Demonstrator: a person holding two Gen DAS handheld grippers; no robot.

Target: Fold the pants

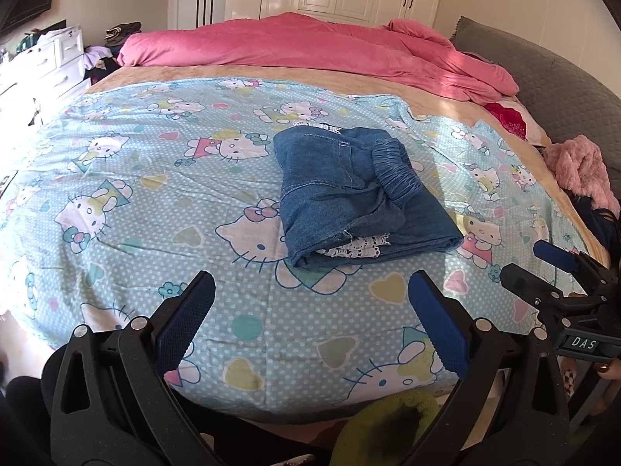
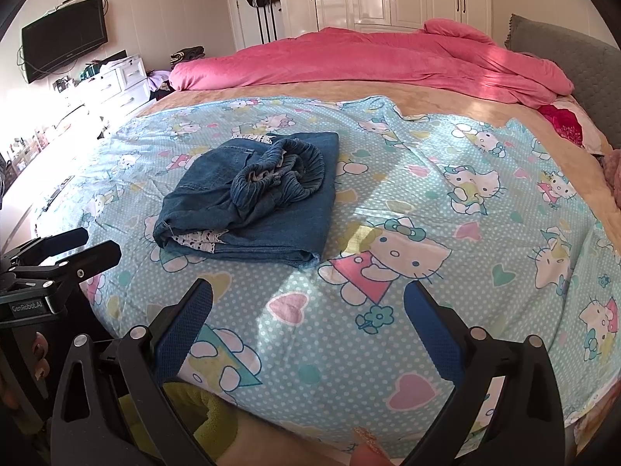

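Nearest us, our left gripper (image 1: 310, 310) and right gripper (image 2: 308, 320) hover spread wide and empty above the cartoon-cat sheet (image 1: 128, 178). Beyond them the denim pants (image 1: 361, 202) lie in a compact folded bundle (waistband bunched on top). We judge folding nearly finished; next, perhaps flatten that waistband.

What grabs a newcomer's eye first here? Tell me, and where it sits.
The folded denim pants stand out first, a dark blue bundle lying mid-bed on the pale cartoon-cat sheet, white lace peeking from the near edge. Behind them a pink duvet is heaped across the far side. Both grippers, left gripper and right gripper, hover open near the bed's edge.
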